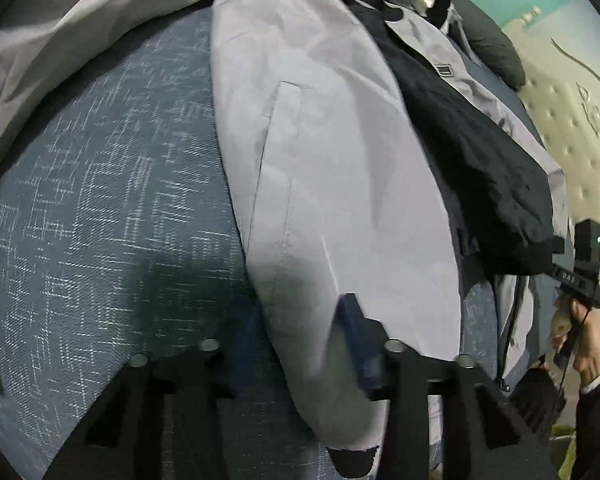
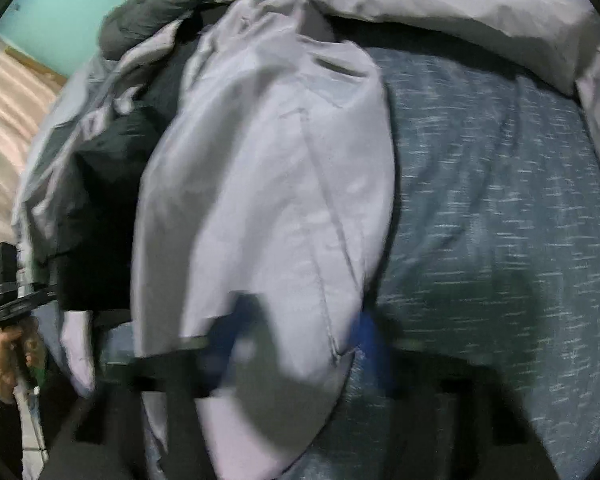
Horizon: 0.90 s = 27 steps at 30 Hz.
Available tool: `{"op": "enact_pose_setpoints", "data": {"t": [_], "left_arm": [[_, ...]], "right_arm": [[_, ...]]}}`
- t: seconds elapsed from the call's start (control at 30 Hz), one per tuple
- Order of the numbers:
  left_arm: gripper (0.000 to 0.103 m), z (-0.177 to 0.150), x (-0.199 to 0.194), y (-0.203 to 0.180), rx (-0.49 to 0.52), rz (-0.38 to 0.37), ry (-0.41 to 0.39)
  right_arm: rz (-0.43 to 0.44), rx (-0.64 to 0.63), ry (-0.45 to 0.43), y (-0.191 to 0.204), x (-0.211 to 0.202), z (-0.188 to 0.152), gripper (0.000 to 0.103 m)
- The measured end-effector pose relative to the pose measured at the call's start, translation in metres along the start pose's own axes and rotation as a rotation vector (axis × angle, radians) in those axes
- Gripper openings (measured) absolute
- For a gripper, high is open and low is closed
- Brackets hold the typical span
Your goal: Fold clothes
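Left gripper (image 1: 300, 332) and right gripper (image 2: 296, 320) each pinched the grey jacket (image 1: 320, 152) hem over the blue bedspread (image 1: 100, 200); right view blurred.

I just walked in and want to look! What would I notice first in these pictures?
First comes the big light grey jacket, stretched down the middle of both views over a blue speckled bedspread. A black part of the jacket lies bunched along its far side. At the bottom of each view, a gripper with blue-padded jaws, the left gripper and the right gripper, sits around the jacket's near edge, though blur hides how tightly.
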<state>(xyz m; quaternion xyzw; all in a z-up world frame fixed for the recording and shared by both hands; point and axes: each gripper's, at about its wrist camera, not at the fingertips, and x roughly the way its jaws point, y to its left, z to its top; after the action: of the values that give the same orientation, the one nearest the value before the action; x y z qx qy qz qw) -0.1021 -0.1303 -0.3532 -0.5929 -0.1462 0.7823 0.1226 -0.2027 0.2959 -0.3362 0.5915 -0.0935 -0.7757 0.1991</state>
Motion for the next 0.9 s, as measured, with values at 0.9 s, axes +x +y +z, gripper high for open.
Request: {"op": "enact_pose_setpoints", "data": {"t": [0.9], "left_arm": [[0.008,-0.02,-0.127,0.0,0.023,0.116,-0.128]], "right_arm": [[-0.013,-0.069,-0.036,0.022,-0.129,-0.048,0.008]]}}
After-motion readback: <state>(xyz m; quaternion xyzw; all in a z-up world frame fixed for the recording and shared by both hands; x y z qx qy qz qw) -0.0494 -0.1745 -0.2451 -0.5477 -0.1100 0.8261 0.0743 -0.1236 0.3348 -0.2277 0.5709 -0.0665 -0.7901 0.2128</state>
